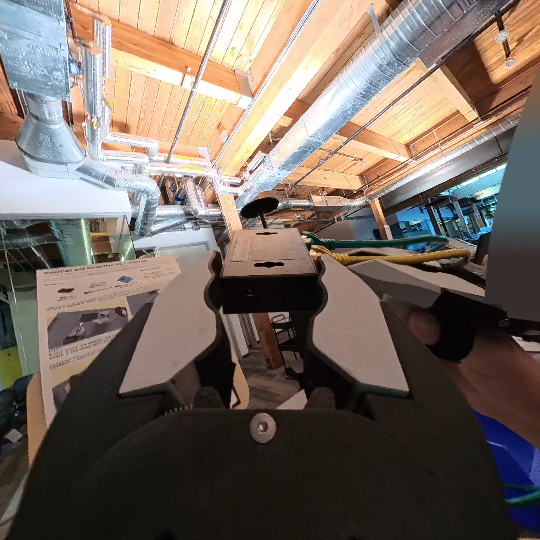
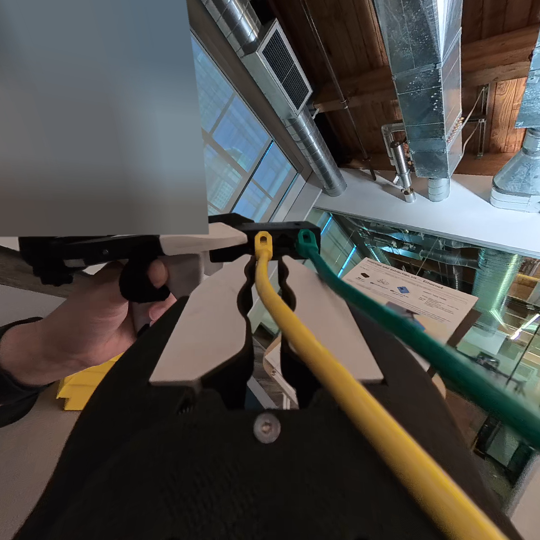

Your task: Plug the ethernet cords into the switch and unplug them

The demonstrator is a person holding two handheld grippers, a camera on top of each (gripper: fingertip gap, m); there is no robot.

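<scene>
While both cameras tilt up toward a wooden ceiling with silver ducts, the left hand-held gripper (image 1: 267,287) is clamped on a black switch (image 1: 267,270) held in the air. A yellow cord (image 2: 295,318) and a green cord (image 2: 380,315) are plugged into its ports. The right hand-held gripper (image 2: 264,280) has its fingers slightly apart around the yellow cord just below the plug; whether they press it is unclear. A printed instruction sheet (image 1: 99,301) stands behind; the switch's label is unreadable.
</scene>
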